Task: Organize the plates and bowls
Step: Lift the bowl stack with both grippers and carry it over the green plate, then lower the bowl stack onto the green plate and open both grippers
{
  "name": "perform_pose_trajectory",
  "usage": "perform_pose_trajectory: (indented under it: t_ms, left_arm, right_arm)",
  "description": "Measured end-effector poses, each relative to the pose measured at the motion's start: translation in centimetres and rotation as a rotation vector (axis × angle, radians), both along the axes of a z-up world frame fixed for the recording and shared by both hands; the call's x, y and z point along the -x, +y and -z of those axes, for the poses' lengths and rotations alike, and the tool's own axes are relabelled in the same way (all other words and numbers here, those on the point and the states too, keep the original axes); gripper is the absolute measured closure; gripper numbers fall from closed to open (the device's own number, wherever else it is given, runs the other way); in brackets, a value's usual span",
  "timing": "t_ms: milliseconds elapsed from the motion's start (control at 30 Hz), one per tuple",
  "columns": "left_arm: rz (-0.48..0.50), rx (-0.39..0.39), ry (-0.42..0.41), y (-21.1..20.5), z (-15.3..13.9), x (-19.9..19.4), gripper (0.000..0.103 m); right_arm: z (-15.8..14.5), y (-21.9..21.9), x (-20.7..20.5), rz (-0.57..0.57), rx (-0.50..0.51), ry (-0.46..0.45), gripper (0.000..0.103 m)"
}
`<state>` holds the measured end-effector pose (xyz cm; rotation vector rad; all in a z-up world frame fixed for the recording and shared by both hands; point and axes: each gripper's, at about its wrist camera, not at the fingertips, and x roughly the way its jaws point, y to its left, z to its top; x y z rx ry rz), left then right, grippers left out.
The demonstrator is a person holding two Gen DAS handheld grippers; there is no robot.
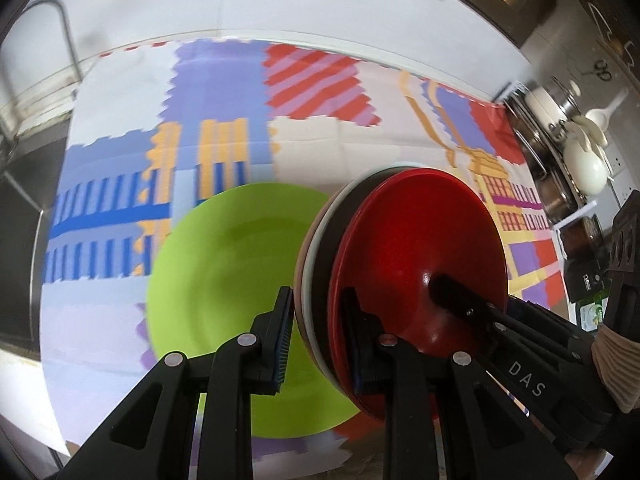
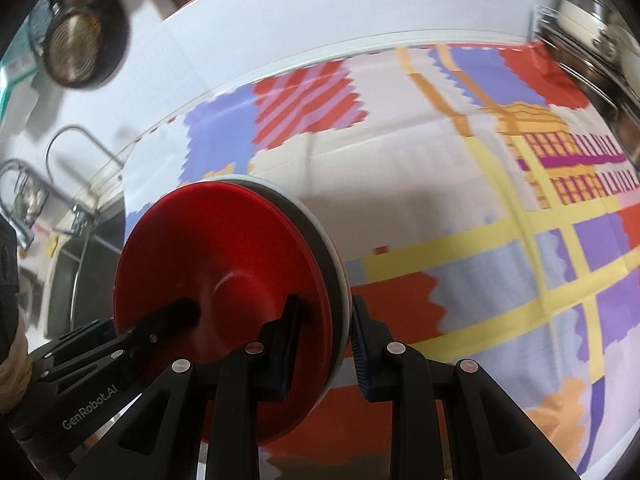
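A stack of plates (image 1: 416,248), red on top with dark, white and tan ones beneath, is held on edge above the patterned cloth. My left gripper (image 1: 318,344) is shut on one side of the stack's rim. My right gripper (image 2: 326,350) is shut on the opposite side of the same stack (image 2: 224,264). Each gripper's finger shows in the other's view, pressed on the red plate's face. A lime green plate (image 1: 236,292) lies flat on the cloth, just left of and below the stack.
A colourful patchwork cloth (image 1: 320,132) covers the counter. A sink with a faucet (image 1: 60,40) lies at the left. Pots and a white ladle (image 1: 580,132) stand at the right. A dark pan (image 2: 84,40) hangs on the wall above the sink.
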<state>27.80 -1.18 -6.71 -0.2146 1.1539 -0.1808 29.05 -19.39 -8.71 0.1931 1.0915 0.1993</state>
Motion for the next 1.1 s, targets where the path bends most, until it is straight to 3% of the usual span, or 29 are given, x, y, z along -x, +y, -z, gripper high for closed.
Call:
perform_pose_trajectory:
  t_ms: [400, 1100]
  left_arm:
    - [-0.065, -0.010, 0.057, 4.5, 2.4, 0.8, 0.079]
    - [-0.050, 0.020, 0.115, 5.8, 4.5, -0.2, 0.078]
  right_arm:
    - [1.9, 5.4, 0.0, -0.091, 0.004, 0.063, 0.077]
    - [3.5, 6.7, -0.4, -0.107, 0.037, 0.102, 0.077]
